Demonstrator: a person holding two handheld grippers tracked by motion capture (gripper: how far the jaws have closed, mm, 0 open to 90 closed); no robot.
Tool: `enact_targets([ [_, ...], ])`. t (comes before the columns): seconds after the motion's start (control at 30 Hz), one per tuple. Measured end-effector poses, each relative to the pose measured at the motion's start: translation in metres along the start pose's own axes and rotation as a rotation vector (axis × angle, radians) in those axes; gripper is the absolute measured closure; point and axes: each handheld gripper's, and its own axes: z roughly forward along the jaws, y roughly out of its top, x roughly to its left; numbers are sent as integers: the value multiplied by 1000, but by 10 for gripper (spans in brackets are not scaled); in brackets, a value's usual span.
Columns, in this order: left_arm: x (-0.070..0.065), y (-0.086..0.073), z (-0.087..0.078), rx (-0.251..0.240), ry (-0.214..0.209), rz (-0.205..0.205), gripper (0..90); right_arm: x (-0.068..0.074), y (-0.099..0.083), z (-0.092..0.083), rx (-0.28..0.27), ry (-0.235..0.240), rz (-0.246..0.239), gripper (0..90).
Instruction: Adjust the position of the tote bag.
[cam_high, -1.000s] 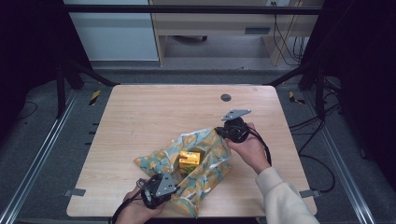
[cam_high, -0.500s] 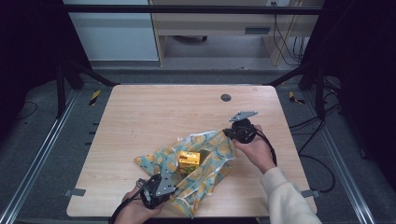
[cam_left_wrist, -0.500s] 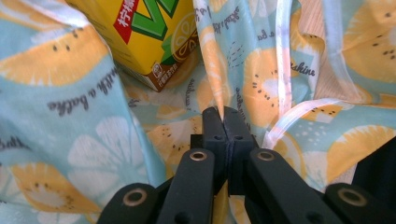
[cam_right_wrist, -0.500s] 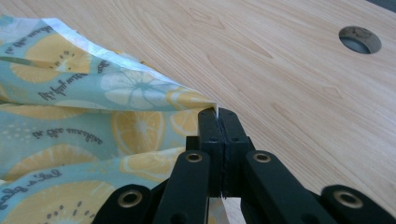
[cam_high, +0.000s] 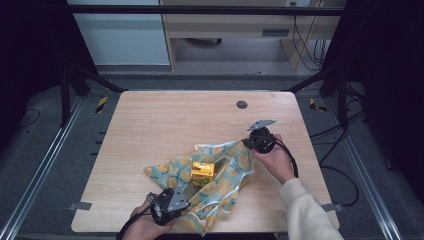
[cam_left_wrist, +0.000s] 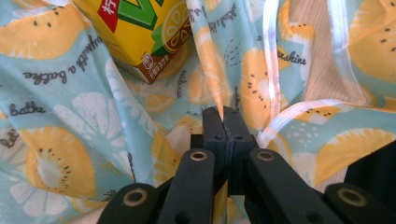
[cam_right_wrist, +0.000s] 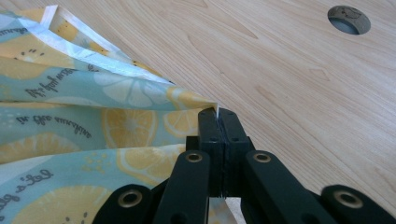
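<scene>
Both pairs of jaws are pressed fully together on fabric. The left gripper (cam_left_wrist: 223, 116) pinches a fold of the pale blue, lemon-printed cloth (cam_high: 220, 185) at its near edge, and the right gripper (cam_right_wrist: 218, 116) clamps a white-hemmed corner of the same cloth on its far right side. Between the two grips the cloth lies rumpled on the light wooden tabletop (cam_high: 165, 125), with the yellow cardboard drink carton (cam_high: 203, 170) sitting in its middle, printed face up, partly cradled by raised folds.

Judged from this, the wrapping is at an early-to-middle stage: the carton is placed and two edges are gripped, but its top lies uncovered, so the folding over or tying remains.

Compared with a second ago, the right gripper has carried its corner slightly outward and lower toward the tabletop, drawing the cloth tauter on that side. The left gripper and the carton sit where they were.
</scene>
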Motion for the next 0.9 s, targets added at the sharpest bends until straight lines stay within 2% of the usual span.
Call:
enact_targets([
  [0.23,0,0,0,1,-5,-1,900,-1,-1,2,3,-12,8,900],
  [0.3,0,0,-2,-15,10,-2,888,1,0,2,0,-10,4,887],
  [0.4,0,1,-4,-76,47,-28,750,4,2,-4,-32,-10,9,781],
  [0.5,0,3,-9,-129,62,-47,683,9,4,-11,-42,-11,0,638],
  [0.6,-2,4,-15,-175,87,-67,558,14,6,-22,-66,-25,-18,531],
  [0.73,-1,6,-23,-226,100,-84,491,20,8,-42,-105,-25,-24,423],
  [0.9,2,8,-37,-269,122,-107,471,30,4,-69,-160,-13,-41,374],
])
